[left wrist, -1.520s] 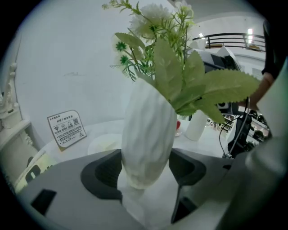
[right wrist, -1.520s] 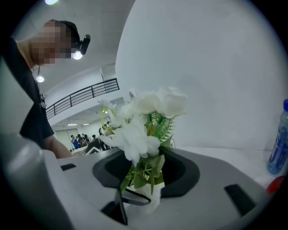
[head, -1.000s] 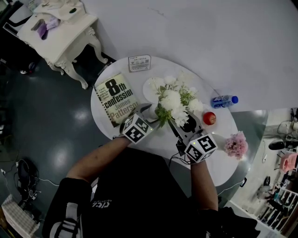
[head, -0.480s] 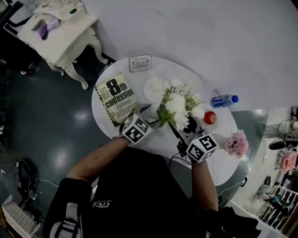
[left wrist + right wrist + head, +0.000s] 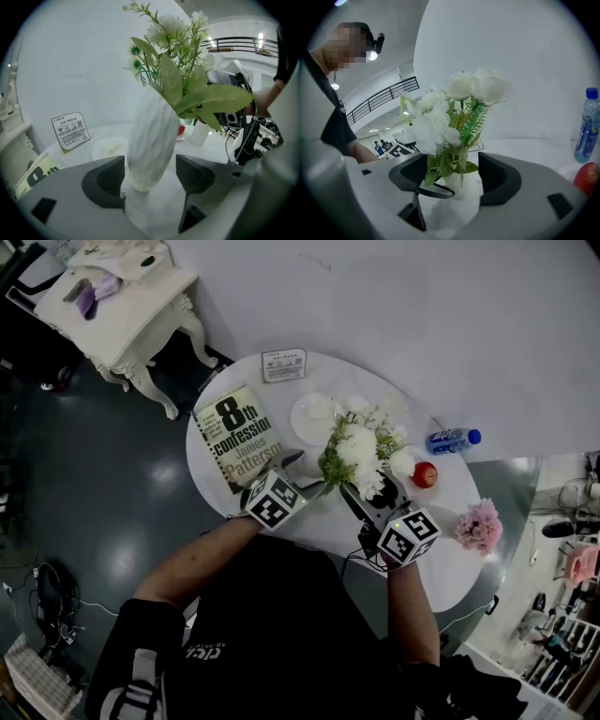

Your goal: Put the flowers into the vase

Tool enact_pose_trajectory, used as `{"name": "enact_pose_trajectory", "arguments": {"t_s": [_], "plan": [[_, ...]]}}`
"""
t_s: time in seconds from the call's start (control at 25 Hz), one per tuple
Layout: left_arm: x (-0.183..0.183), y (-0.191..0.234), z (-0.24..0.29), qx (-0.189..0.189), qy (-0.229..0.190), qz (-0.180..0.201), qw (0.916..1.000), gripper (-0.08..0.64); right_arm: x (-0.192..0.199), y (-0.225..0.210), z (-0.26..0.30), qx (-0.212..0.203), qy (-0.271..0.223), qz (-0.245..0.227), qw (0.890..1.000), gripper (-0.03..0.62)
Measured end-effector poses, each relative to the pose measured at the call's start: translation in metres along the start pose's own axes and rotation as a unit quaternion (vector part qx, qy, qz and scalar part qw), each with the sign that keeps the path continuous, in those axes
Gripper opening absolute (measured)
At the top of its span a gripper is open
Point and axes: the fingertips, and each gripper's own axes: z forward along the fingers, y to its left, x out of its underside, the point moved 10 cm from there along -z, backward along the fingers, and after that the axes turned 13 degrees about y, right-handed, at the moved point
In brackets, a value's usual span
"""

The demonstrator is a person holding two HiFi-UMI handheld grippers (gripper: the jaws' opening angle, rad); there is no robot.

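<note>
now the white flowers [image 5: 461, 89] with green leaves stand upright in the ribbed white vase [image 5: 150, 136], near the middle of the round white table [image 5: 323, 521]. the left gripper [image 5: 151, 180] brackets the vase's foot, jaws apart. the right gripper [image 5: 452, 176], jaws just opening, has the stems between them, unpressed. a book [image 5: 234, 437], plate [image 5: 307, 418], apple [image 5: 424, 474] and bottle [image 5: 452, 440] lie around; the near edge is bare, with dark floor beyond.
</note>
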Motion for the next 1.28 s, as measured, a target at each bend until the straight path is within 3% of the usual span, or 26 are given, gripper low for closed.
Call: {"name": "enact_pose_trajectory", "arguments": {"t_s": [0.72,1.04,1.28], "plan": [[0.015,0.001,-0.026,0.018,-0.021,0.007,0.9996,0.321,0.012,0.02,-0.01,0.044,-0.013,0.019,0.999,0.321],[0.019,0.004,-0.041,0.029,-0.03,0.023,0.9989,0.25,0.021,0.028,-0.018,0.086,-0.034,0.043,0.995,0.281],[0.018,0.0,-0.043,0.022,-0.027,0.012,0.9993,0.21,0.031,0.019,-0.032,0.104,-0.045,0.058,0.992,0.272]]}}
